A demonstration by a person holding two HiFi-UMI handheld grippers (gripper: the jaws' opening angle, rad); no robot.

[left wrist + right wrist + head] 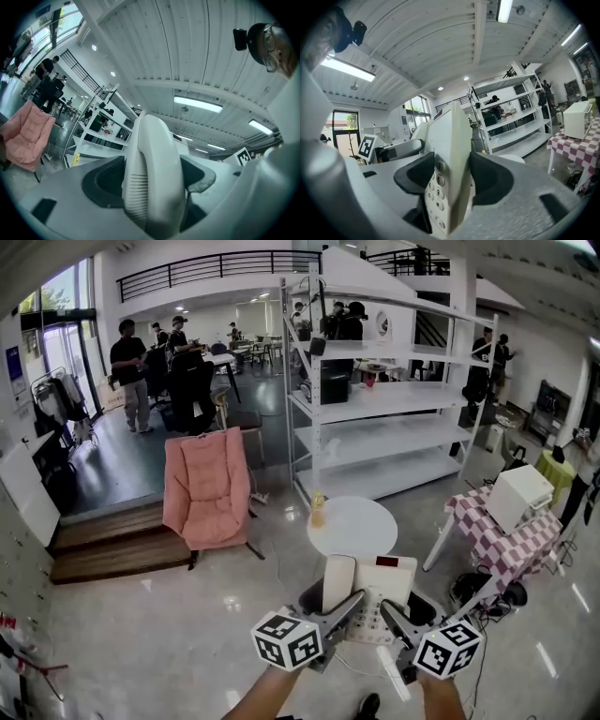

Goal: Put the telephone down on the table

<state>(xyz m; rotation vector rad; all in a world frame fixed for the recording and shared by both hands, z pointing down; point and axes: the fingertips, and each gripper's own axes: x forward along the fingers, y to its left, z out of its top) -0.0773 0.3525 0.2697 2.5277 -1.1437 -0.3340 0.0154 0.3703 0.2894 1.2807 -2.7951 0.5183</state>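
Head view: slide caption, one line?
The left gripper and right gripper clamp the telephone near the round table.

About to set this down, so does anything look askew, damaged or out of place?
Nothing stands out. The white push-button desk telephone is held in the air, with the left gripper shut on the handset and the right gripper shut on its keypad side. The round white table beyond shows no spill.
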